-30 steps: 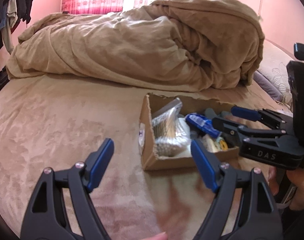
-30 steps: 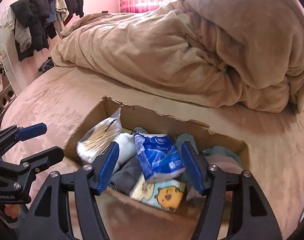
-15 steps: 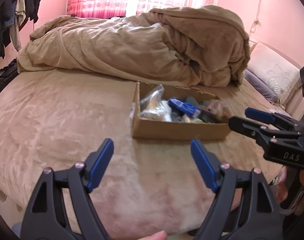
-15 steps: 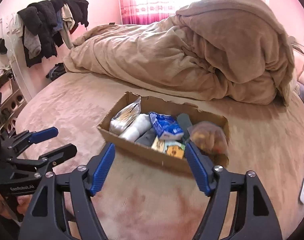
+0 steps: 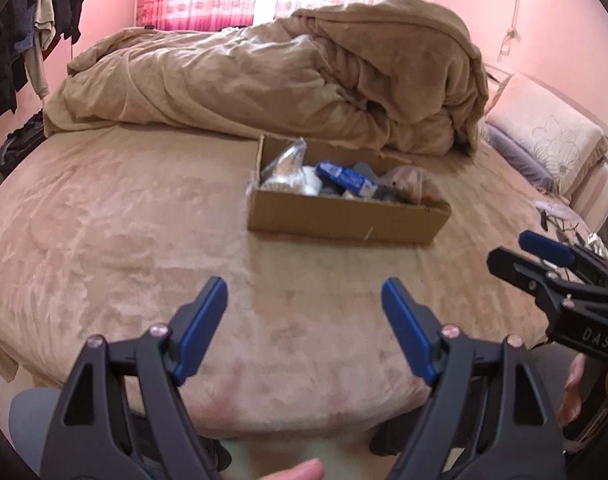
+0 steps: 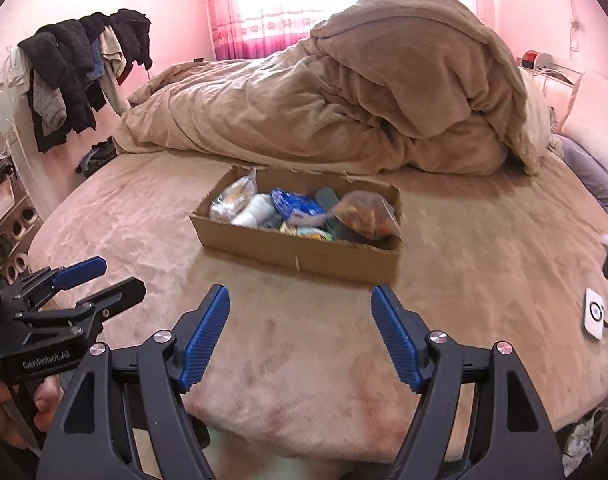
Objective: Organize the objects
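Our right gripper (image 6: 300, 336) has just been opening its jaws; nothing sits between them. The left gripper (image 5: 304, 328) also stands wide apart and empty. At twelve o'clock from both, well apart on the bed (image 6: 144, 216), lies the cardboard box (image 6: 300, 256), packed with soft pouches and a blue packet (image 6: 296, 206). We judge it light but floppy-walled, so we would pinch the stiff near rim or its short ends.
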